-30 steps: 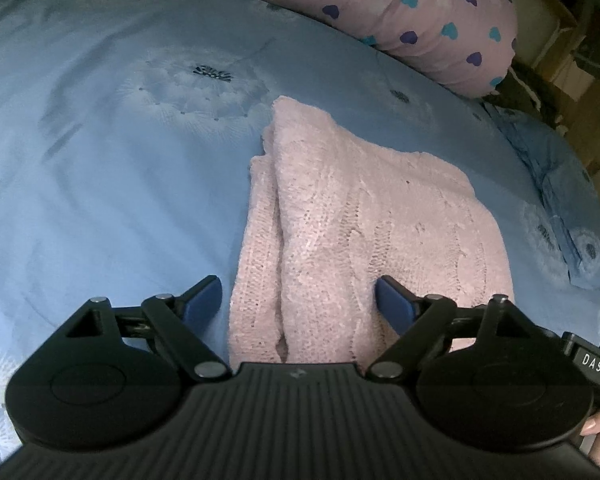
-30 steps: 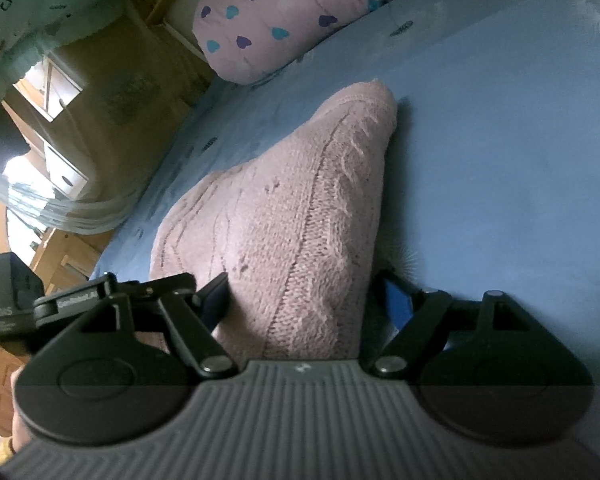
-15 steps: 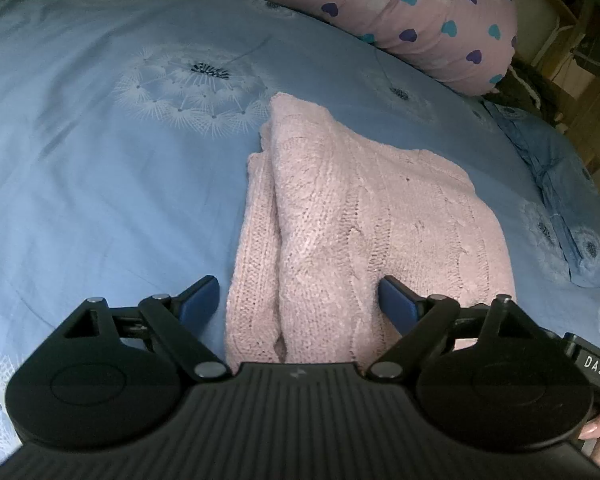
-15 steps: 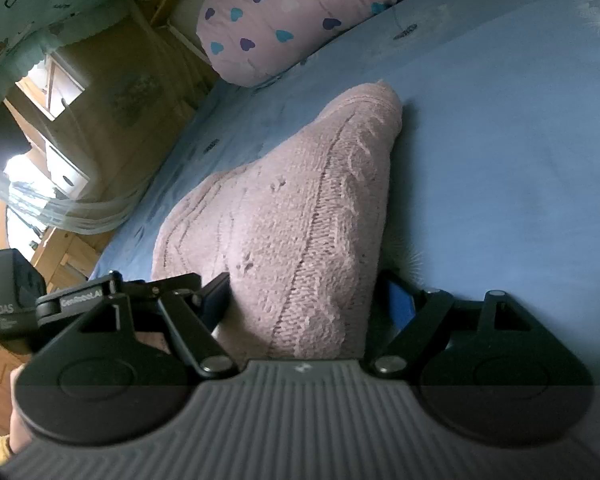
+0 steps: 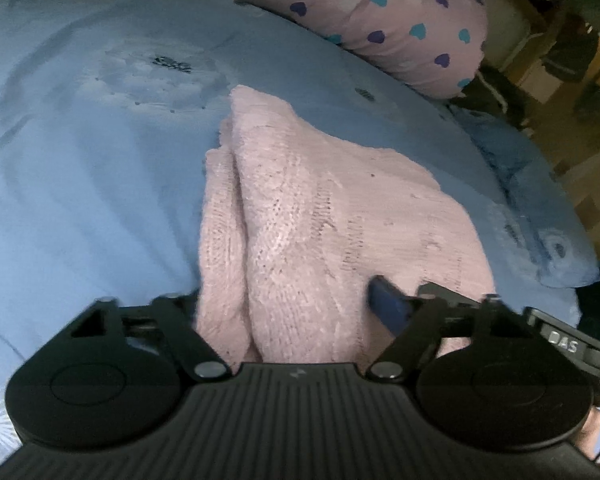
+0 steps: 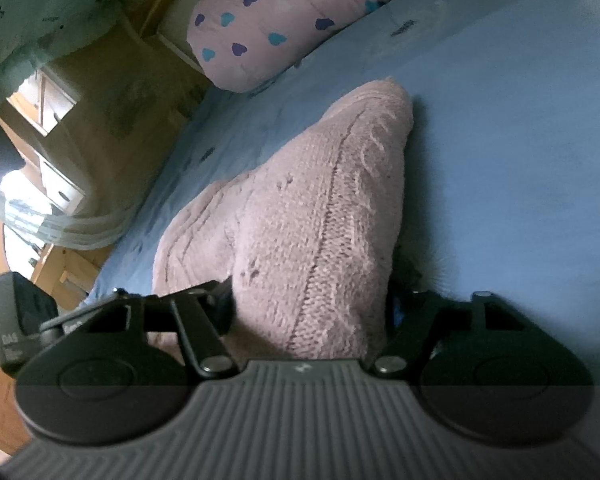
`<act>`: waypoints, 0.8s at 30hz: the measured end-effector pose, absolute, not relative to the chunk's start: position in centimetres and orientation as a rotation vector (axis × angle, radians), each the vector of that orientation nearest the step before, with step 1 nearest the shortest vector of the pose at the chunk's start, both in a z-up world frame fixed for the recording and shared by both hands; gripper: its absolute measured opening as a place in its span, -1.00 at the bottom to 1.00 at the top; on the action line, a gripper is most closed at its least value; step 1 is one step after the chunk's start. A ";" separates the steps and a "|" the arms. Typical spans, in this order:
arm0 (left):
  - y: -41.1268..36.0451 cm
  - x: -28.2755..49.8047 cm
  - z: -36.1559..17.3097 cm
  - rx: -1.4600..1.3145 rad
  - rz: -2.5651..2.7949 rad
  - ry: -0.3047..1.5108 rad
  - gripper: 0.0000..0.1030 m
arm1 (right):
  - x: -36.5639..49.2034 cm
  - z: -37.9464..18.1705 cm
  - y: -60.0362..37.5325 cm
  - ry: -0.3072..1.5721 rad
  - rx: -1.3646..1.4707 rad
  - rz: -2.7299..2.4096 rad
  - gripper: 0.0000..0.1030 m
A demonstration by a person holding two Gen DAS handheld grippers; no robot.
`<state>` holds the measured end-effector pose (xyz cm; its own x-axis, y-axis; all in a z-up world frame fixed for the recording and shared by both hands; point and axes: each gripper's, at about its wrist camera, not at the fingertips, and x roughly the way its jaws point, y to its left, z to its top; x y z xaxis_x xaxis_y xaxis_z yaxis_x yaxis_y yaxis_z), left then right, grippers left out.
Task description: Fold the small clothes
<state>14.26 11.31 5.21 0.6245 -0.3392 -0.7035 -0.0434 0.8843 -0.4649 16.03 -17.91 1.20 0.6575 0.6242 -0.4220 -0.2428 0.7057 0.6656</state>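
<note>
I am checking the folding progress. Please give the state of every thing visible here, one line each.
pink knitted sweater: folded, lying on the bed, near edge between both grippers' jaws.
left gripper: jaws just closing around the sweater edge.
right gripper: jaws just closing around the sweater edge.
heart-print pillow: lying at the bed's far side.
blue bedsheet: spread, slightly wrinkled.

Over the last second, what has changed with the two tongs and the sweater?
Both tongs have just been closing on the pink knitted sweater. The left tongs drew in around its near edge, and the right tongs squeezed in on the folded bundle; both now appear to press into the knit. The sweater stayed where it was on the blue bedsheet, as did the heart-print pillow.
</note>
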 end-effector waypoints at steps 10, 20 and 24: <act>12.3 12.6 6.4 -0.563 -0.244 0.882 -0.10 | 14.9 3.4 -17.8 0.655 0.644 0.545 -0.06; 7.8 7.5 9.5 -0.548 -0.355 0.925 -0.13 | 10.5 6.3 -20.6 0.690 0.662 0.535 -0.06; 4.5 4.7 10.1 -0.534 -0.401 0.977 -0.13 | 7.2 7.4 -23.3 0.703 0.660 0.515 -0.05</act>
<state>4.70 4.49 10.11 0.5045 -0.5457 -0.6691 0.0818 0.8017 -0.5922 7.16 -23.31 7.41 0.6570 0.6278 -0.4173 -0.2087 0.6834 0.6995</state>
